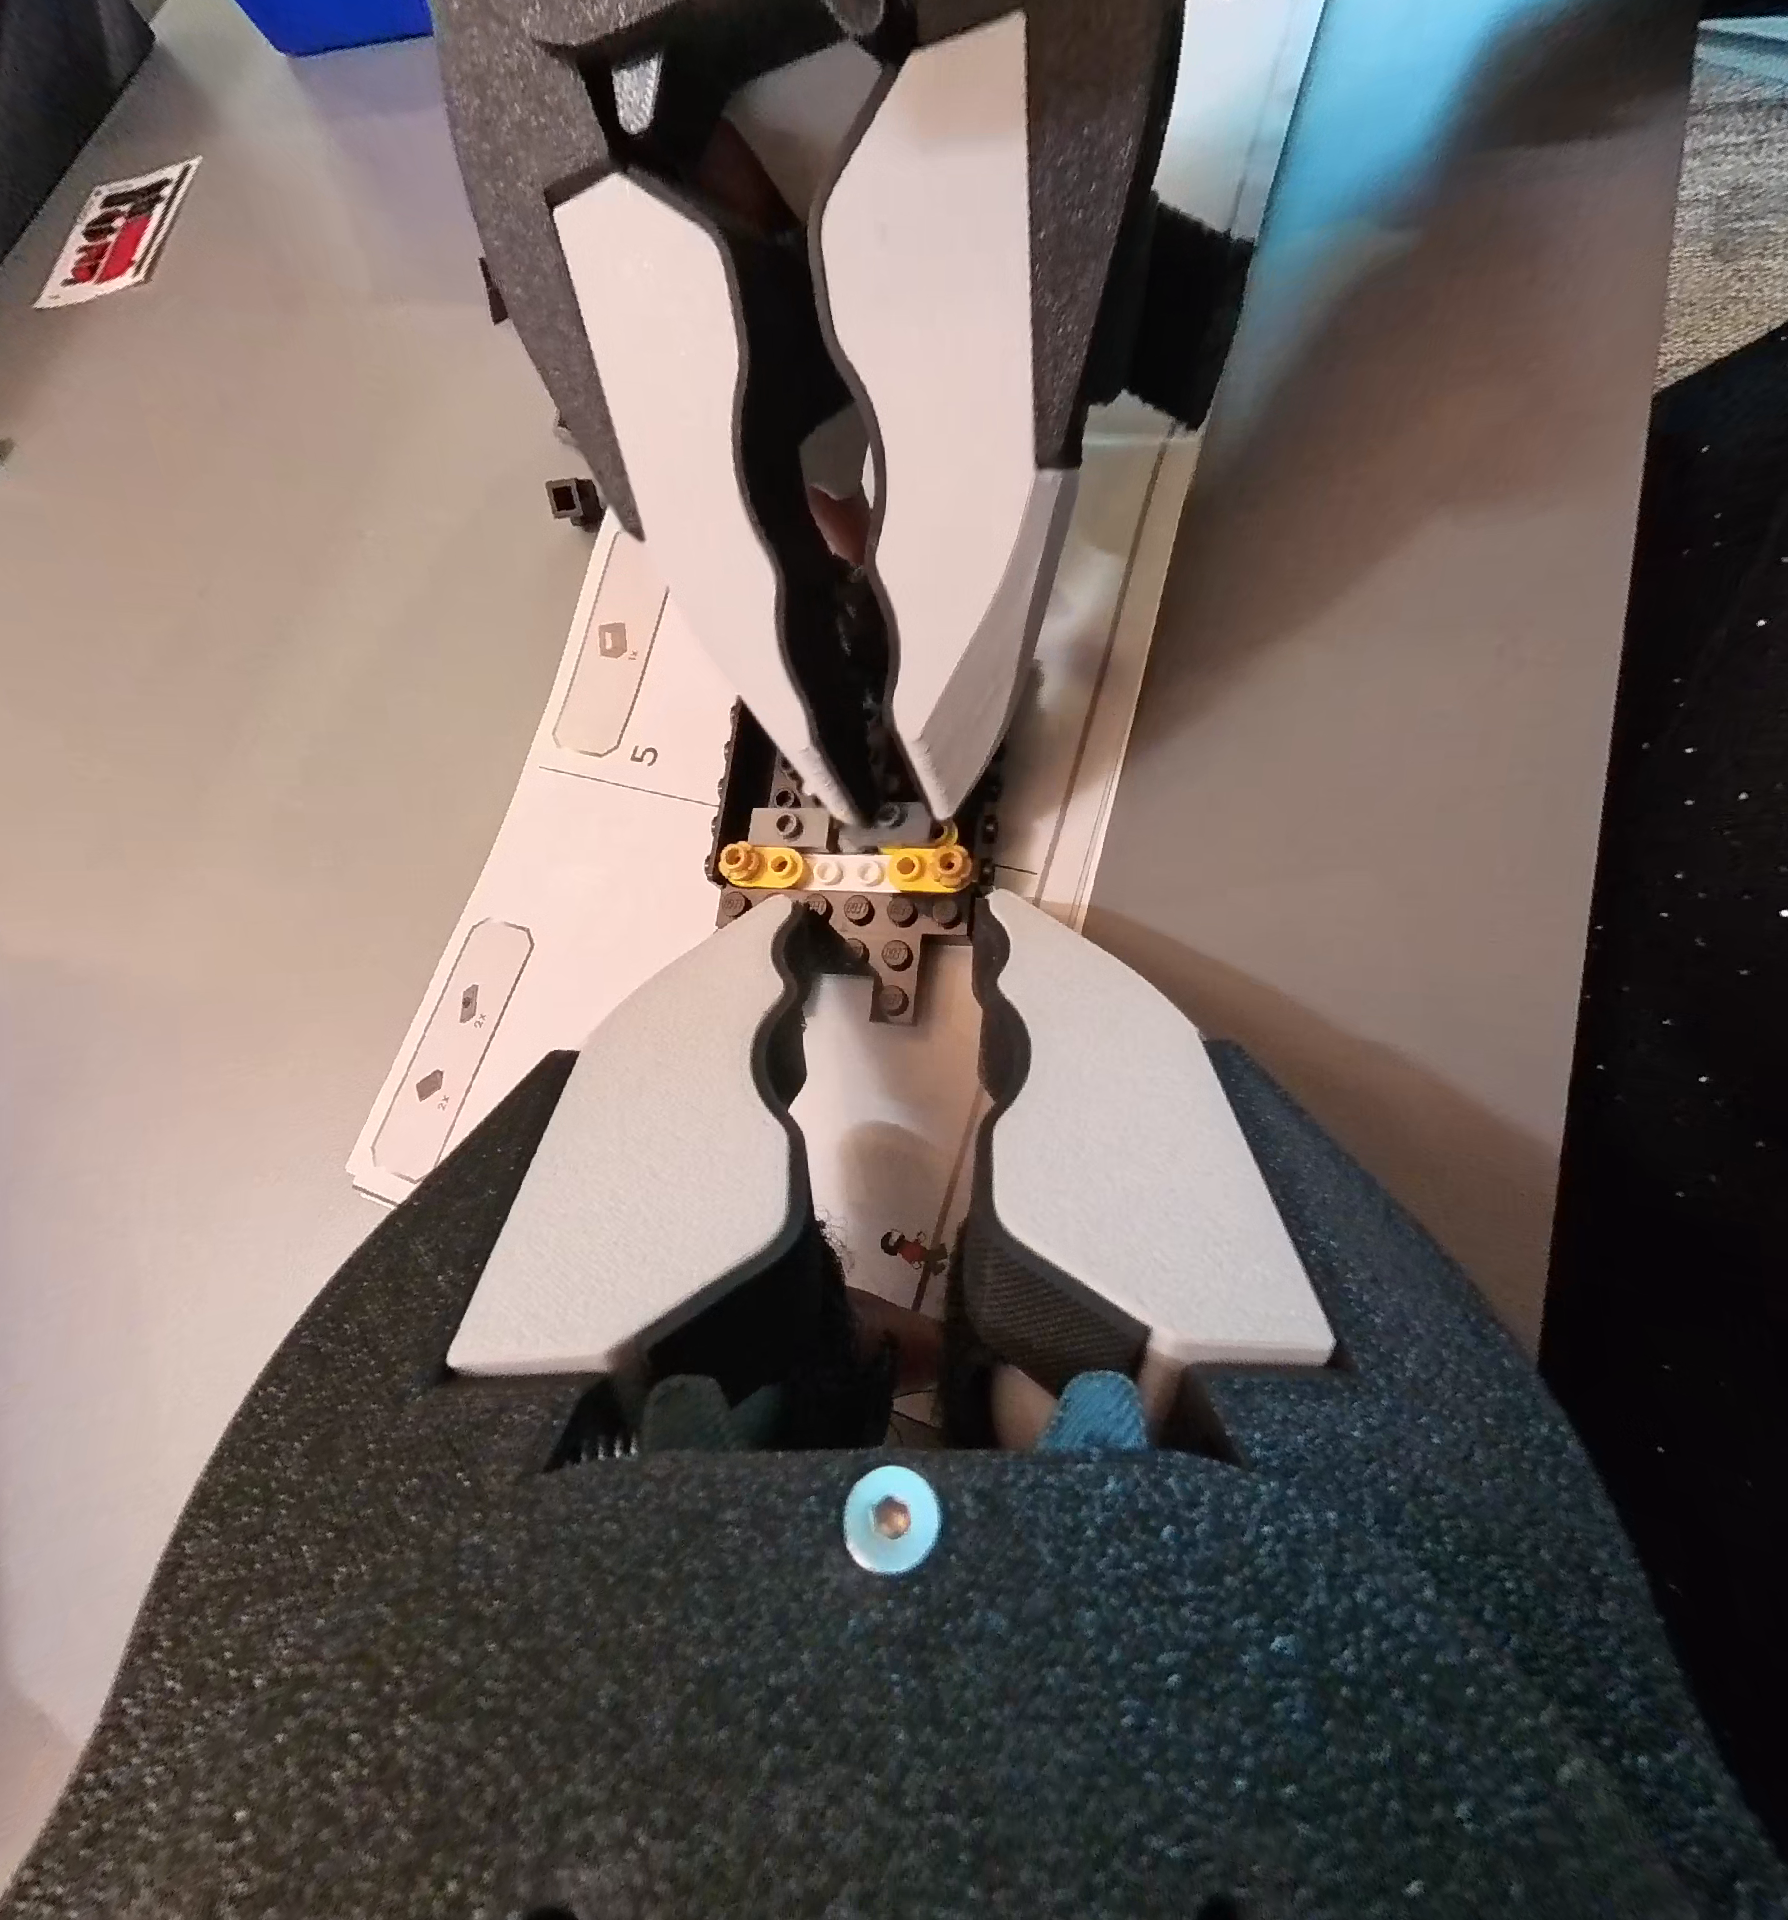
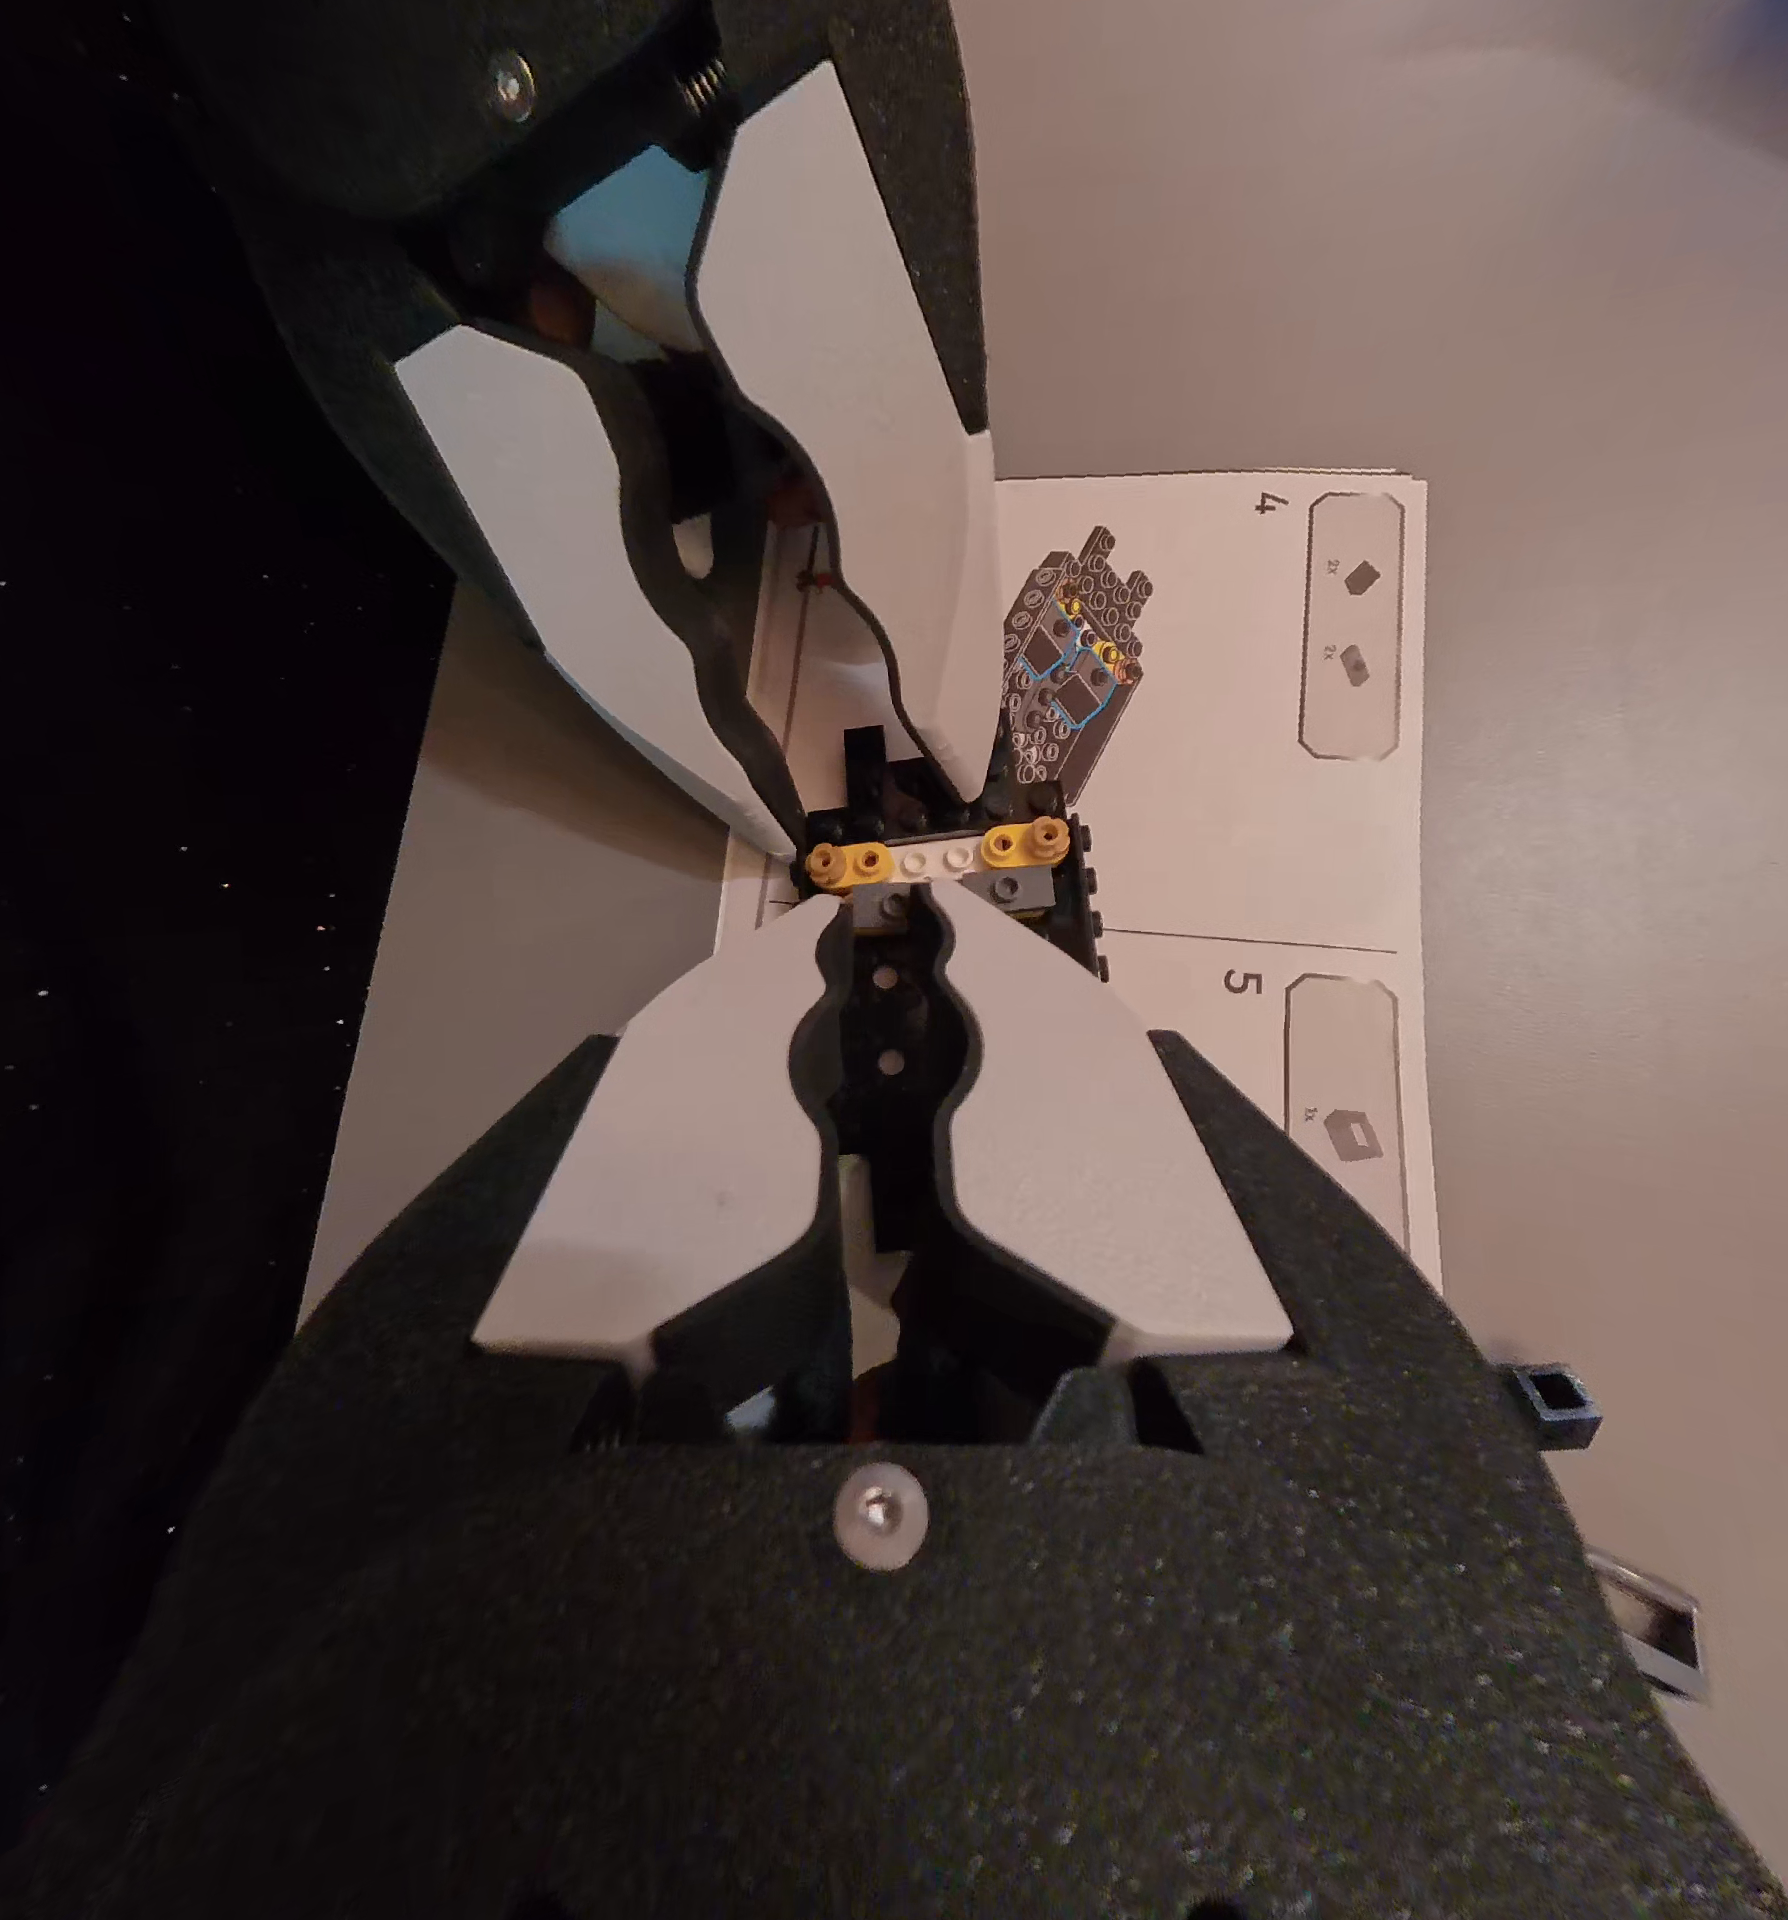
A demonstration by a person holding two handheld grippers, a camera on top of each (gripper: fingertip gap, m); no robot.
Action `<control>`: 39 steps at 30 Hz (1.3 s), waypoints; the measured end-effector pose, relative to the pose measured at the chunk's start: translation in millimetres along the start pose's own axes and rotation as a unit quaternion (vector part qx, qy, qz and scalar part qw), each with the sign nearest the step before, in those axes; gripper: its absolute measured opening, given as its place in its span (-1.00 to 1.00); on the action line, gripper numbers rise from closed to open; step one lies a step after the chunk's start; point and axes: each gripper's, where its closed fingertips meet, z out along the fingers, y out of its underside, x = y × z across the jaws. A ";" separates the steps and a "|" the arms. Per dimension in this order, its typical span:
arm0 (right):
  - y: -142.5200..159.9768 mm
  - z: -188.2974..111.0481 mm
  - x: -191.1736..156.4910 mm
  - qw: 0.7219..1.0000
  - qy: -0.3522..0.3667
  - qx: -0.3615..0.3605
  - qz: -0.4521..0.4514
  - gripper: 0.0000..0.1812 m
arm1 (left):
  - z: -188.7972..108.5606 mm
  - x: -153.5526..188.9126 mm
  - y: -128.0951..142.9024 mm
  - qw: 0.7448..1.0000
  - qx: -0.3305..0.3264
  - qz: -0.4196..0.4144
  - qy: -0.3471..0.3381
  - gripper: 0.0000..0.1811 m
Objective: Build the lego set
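Observation:
A black Lego model (image 1: pixel 895 951) with a row of yellow bricks (image 1: pixel 760 864) and a white brick (image 1: pixel 854 873) lies over the instruction booklet. My left gripper (image 1: pixel 879 920) is shut on the model's sides near its narrow end. My right gripper (image 1: pixel 890 810) comes in from the far side, shut on a small grey piece (image 1: pixel 885 823) that touches the model just behind the yellow and white row. A second grey piece (image 1: pixel 791 828) sits beside it. In the right wrist view, my right gripper (image 2: pixel 888 906) pinches the grey piece (image 2: pixel 877 910), and the left gripper (image 2: pixel 885 821) holds the model (image 2: pixel 1061 862).
The open instruction booklet (image 2: pixel 1233 831) lies on the grey table (image 1: pixel 246 727). A small black piece (image 1: pixel 568 506) lies beyond the booklet and also shows in the right wrist view (image 2: pixel 1550 1403). A sticker (image 1: pixel 121 229) is at far left. Black speckled cloth (image 1: pixel 1700 935) borders the table. Less than 4 cm separates the two grippers' tips.

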 end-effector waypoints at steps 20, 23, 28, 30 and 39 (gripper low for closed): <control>-1.4 -0.5 -4.5 0.999 -0.031 0.004 0.035 -0.89 | -0.1 0.3 0.1 1.000 0.000 0.001 0.000 -0.68; -6.0 -2.8 -6.2 0.998 -0.039 0.022 0.040 -0.90 | 0.0 0.3 0.2 1.000 0.000 0.001 0.000 -0.68; -3.5 -5.9 1.4 0.999 -0.019 0.019 0.039 -0.94 | 0.1 0.3 0.1 1.000 0.000 0.001 0.001 -0.68; -4.3 -4.3 1.3 0.999 -0.015 0.020 0.033 -0.96 | 0.1 0.3 0.1 1.000 0.000 0.001 0.001 -0.68; -1.4 1.3 -2.3 0.999 -0.018 -0.006 0.034 -0.96 | 0.2 0.3 0.1 1.000 0.000 0.002 0.001 -0.68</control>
